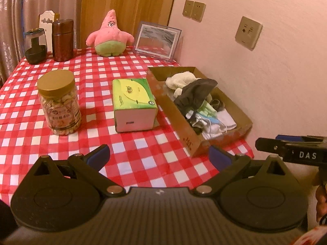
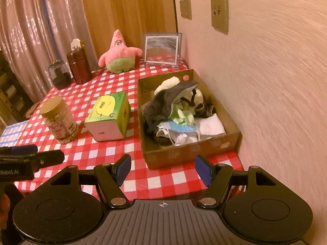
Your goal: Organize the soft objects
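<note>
A brown cardboard box (image 1: 189, 138) (image 2: 216, 145) stands at the table's right side against the wall. It holds a white plush (image 1: 179, 79) (image 2: 167, 84), a dark grey cloth (image 1: 196, 94) (image 2: 163, 102), face masks (image 2: 179, 129) and a white folded cloth (image 1: 226, 118) (image 2: 212, 125). A pink star plush (image 1: 109, 34) (image 2: 119, 54) sits upright at the table's back edge. My left gripper (image 1: 159, 158) hovers open and empty over the near tablecloth. My right gripper (image 2: 162, 170) is open and empty just before the box's near wall.
On the red checked tablecloth (image 1: 132, 157) stand a green tissue box (image 1: 132, 102) (image 2: 110, 116), a nut jar with gold lid (image 1: 59, 102) (image 2: 59, 119), a brown canister (image 1: 62, 39), a dark glass jar (image 1: 35, 47) and a picture frame (image 1: 157, 38). The wall with sockets (image 1: 248, 32) runs along the right.
</note>
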{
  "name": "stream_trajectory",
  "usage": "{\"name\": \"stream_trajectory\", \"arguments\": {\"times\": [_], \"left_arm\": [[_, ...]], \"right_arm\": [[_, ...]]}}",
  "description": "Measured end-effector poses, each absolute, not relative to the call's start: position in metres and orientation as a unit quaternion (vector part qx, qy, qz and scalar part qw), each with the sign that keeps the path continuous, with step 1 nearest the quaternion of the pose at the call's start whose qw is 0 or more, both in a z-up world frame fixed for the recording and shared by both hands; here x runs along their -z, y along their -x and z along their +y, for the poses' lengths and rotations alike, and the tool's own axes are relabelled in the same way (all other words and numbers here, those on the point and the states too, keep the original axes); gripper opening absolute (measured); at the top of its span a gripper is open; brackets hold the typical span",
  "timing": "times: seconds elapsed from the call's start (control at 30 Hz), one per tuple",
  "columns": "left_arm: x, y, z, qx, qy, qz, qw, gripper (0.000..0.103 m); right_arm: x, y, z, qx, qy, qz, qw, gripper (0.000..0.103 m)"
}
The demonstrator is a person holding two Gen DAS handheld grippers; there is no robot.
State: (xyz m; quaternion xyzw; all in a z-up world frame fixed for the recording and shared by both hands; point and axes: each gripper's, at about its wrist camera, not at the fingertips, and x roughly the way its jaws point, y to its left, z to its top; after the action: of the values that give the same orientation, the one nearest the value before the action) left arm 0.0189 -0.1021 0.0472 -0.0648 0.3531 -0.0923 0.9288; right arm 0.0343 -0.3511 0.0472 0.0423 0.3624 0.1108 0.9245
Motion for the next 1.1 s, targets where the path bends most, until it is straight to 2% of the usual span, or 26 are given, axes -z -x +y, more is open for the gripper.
{"name": "stream_trajectory", "arguments": {"times": [0.4, 1.1], "left_arm": [[-0.040, 0.014, -0.100, 0.074, 0.052, 0.359, 0.929, 0.102], [-0.037, 0.026, -0.100, 0.047, 0.056, 0.355, 0.932, 0.101]], "right_arm": [[-0.045, -0.001, -0.333, -0.120, -0.017, 0.353, 0.928, 0.069], [-0.039, 0.020, -0.329, -0.120, -0.010, 0.351, 0.929, 0.069]]}}
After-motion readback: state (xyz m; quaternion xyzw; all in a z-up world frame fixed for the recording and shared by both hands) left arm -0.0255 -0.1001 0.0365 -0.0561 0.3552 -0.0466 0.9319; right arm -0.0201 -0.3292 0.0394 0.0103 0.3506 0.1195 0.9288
